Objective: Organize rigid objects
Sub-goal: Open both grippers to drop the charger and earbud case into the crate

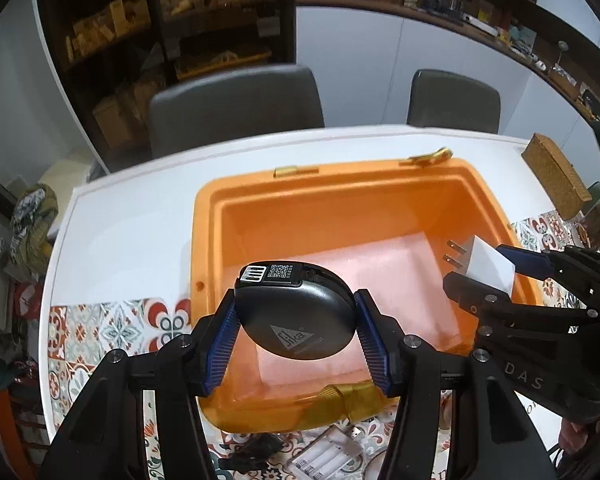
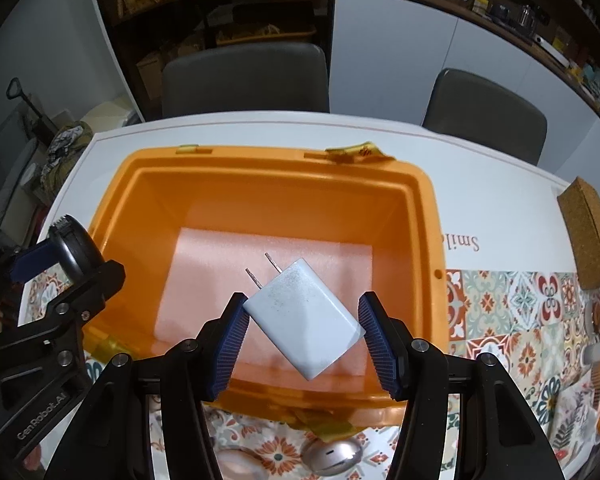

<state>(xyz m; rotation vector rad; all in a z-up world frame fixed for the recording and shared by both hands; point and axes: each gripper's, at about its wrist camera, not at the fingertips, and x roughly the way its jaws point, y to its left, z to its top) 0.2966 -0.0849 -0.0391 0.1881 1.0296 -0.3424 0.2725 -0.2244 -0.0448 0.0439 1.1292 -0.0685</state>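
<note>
A round black plastic tape measure (image 1: 296, 312) and a white rectangular plug charger (image 2: 304, 316) are held clenched in the left fingers (image 1: 220, 344) and right fingers (image 2: 230, 336) above the still-empty orange plastic bin (image 2: 428, 216) at frame centre, with other items left on the desk (image 2: 480, 176).

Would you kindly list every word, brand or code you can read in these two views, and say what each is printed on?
"Sika": black disc held in the left claw.
QR code and smaller print on the disc: too small to read.
"DAS": right claw's body.
"GenRobot.AI": left claw's body.
"Smil", cut off, seen upside down: table right of the orange box.
White charger: no text visible.
</note>
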